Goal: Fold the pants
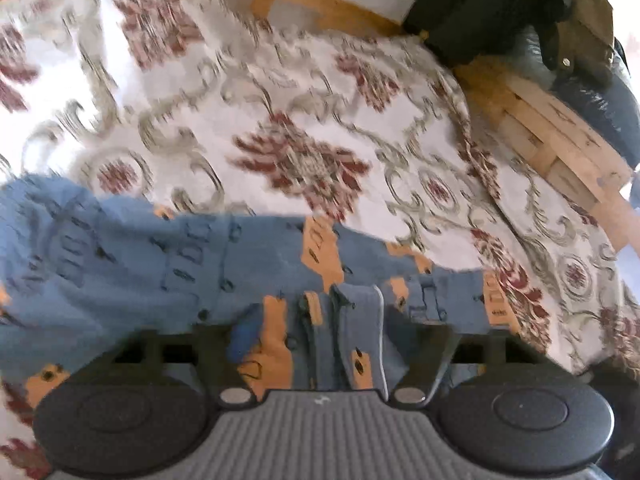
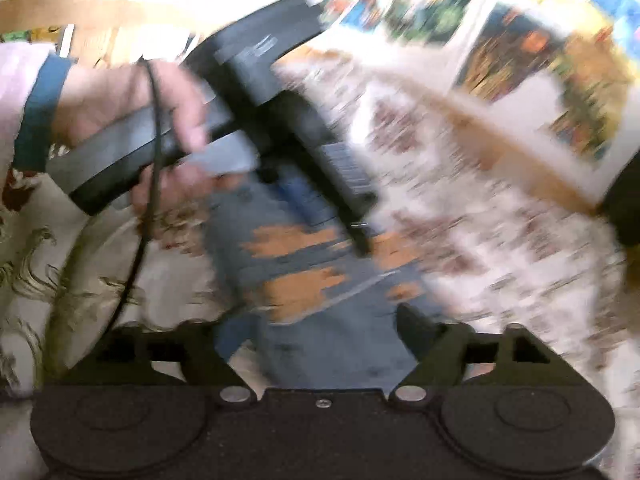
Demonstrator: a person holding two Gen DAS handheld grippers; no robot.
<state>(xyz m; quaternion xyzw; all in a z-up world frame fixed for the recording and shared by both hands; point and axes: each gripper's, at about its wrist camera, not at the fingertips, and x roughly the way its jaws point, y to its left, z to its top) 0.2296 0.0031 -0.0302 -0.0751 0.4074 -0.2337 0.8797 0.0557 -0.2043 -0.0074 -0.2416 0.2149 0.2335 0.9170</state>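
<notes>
Blue pants with orange patches lie across a floral bedspread. In the left wrist view my left gripper has its fingers wide apart, and a bunched fold of the pants fills the gap and drapes over the left finger. In the right wrist view the pants run away from my right gripper, which is open with cloth lying between its fingers. A hand holds the left gripper, tips down on the pants. Both views are motion-blurred.
A wooden bed frame runs along the right and far edges. Dark clothing is piled at the far right corner. A colourful patterned panel stands beyond the bed. A black cable hangs from the left gripper's handle.
</notes>
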